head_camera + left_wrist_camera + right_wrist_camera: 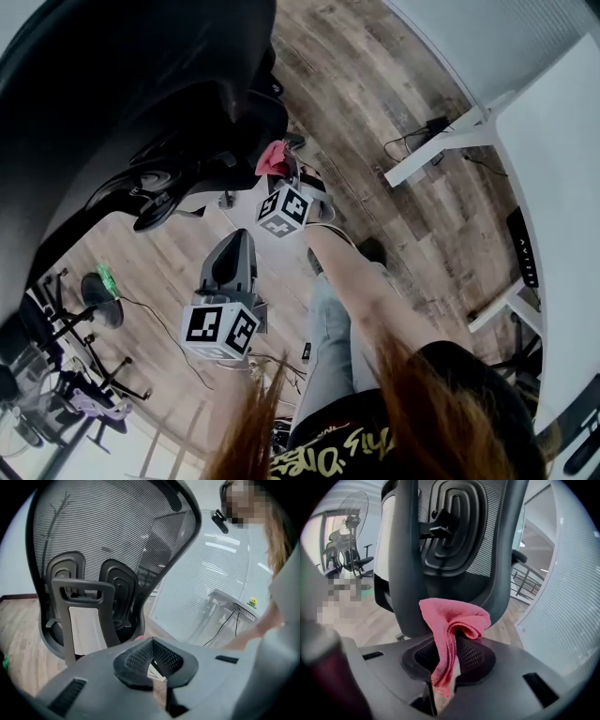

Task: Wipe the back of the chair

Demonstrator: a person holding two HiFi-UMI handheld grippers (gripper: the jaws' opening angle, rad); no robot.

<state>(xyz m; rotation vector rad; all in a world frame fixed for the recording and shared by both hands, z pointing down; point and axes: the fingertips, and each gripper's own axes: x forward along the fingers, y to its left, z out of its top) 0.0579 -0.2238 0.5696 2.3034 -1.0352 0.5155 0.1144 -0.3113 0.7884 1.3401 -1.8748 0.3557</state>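
Your right gripper (443, 688) pinches a pink cloth (452, 618) near the lower edge of the chair back (454, 531), ready to wipe — left gripper (157, 691) pressed together, empty.

Two grippers showed: the left gripper (153, 667) and the right gripper (447, 667). There was one cloth (450, 620). Two chairs stood: the near chair (117, 536), bearing two lumbar pads (65, 578), and the far chair (356, 562). One fan (356, 508) stood too.

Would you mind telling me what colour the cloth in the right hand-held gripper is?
Pink. The cloth shows best in the right gripper view.
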